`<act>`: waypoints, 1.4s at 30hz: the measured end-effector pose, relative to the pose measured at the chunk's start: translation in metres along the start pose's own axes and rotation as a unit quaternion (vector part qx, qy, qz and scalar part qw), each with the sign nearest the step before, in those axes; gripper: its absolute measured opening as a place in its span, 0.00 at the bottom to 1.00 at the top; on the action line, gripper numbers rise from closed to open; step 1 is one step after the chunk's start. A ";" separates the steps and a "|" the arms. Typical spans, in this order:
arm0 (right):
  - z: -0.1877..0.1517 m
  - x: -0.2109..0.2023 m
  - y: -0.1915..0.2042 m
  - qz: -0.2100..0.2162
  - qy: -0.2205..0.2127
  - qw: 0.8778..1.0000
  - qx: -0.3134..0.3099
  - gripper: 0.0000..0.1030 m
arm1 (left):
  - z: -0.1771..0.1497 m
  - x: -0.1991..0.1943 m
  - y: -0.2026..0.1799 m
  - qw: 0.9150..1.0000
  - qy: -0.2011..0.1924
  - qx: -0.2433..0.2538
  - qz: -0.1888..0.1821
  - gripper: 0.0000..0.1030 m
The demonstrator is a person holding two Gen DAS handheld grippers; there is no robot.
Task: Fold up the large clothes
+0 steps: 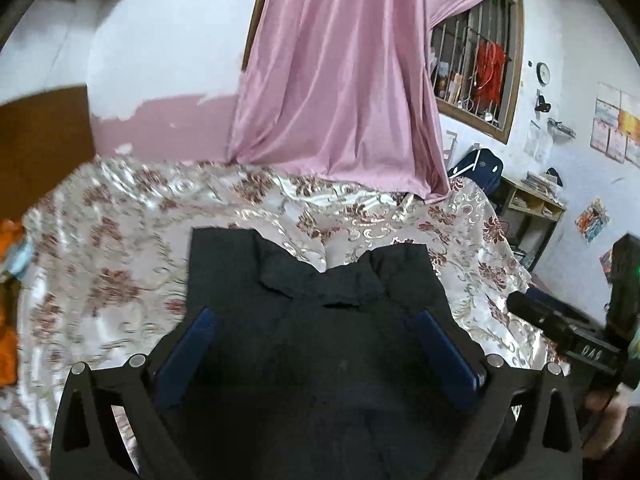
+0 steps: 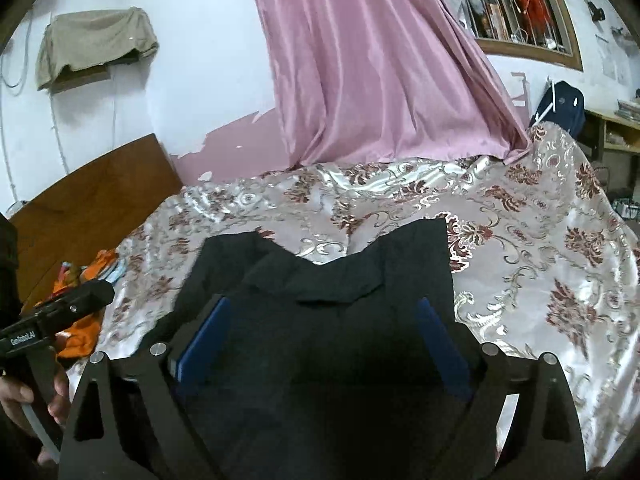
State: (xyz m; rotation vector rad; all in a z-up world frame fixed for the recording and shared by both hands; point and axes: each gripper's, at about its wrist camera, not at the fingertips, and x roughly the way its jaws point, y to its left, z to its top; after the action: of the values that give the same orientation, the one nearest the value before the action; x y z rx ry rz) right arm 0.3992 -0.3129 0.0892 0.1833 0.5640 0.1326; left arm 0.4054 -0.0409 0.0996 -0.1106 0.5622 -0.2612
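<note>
At the left edge of the bed (image 2: 540, 240) you have a brown wooden headboard (image 2: 92, 192) and a small orange heap (image 2: 80, 332) beside it. White wall runs behind, its lower band pink where the paint has peeled, with a beige cloth (image 2: 96, 48) draped over a shelf. Across the middle lies the shiny floral bedspread (image 1: 120, 248), and on it, toward its near edge, the black garment (image 1: 320, 320), folded flat with its collar pointing away from you. A pink curtain (image 1: 340, 80) falls to the far edge. Right of it come a barred window (image 1: 476, 68), a round clock (image 1: 543, 73), pictures and a low shelf unit (image 1: 532, 216).

Your left gripper (image 1: 316, 344) and right gripper (image 2: 324, 340) both stand wide apart over the garment, nothing clamped. One tool's side reads "GenRobot.AI"; the other shows "DAS".
</note>
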 end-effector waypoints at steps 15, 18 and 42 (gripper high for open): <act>-0.024 -0.176 0.037 -0.017 0.024 1.000 -0.010 0.89 | -0.058 -0.164 -0.012 1.000 -0.002 0.016 -0.004 0.99; -0.034 -0.190 0.038 -0.016 0.026 1.000 -0.006 0.89 | -0.071 -0.170 -0.014 1.000 0.011 0.010 -0.018 0.99; -0.209 -0.092 0.033 0.051 0.210 0.944 -0.248 0.89 | -0.220 -0.123 0.016 0.989 0.076 0.126 0.021 0.99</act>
State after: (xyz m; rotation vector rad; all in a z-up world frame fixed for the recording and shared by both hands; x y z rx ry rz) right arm 0.2063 -0.2685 -0.0298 -0.3161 0.9272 0.4152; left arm 0.1900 0.0008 -0.0249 0.1677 0.6770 -0.2989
